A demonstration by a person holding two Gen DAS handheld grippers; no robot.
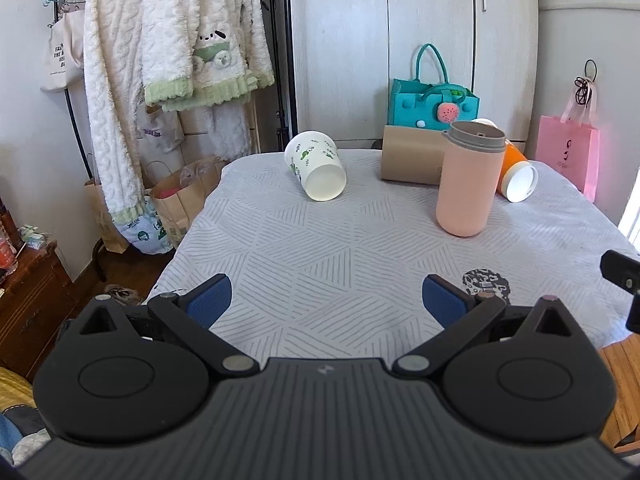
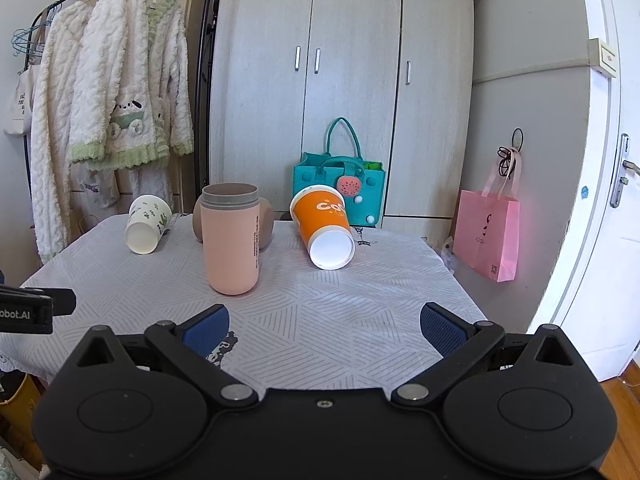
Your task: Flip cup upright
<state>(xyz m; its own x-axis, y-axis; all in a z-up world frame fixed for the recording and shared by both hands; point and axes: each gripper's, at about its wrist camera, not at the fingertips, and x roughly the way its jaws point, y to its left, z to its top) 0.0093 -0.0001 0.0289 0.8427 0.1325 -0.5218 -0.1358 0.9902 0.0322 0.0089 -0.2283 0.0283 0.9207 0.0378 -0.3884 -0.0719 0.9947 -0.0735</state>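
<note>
A white cup with green leaf prints [image 1: 316, 166] lies on its side at the far left of the table, mouth toward me; it also shows in the right wrist view [image 2: 146, 224]. An orange cup [image 2: 324, 226] lies on its side at the far right, mouth toward me; in the left wrist view [image 1: 518, 174] it is partly hidden behind the pink tumbler. My left gripper [image 1: 326, 304] is open and empty over the near table. My right gripper [image 2: 324, 330] is open and empty, well short of the orange cup.
A pink tumbler [image 2: 230, 240] stands upright mid-table between the cups. A brown cardboard piece [image 1: 412, 154] and teal felt bag [image 2: 340, 178] sit at the table's back edge. A pink paper bag [image 2: 486, 232] hangs right. A clothes rack with robes [image 1: 160, 60] stands left.
</note>
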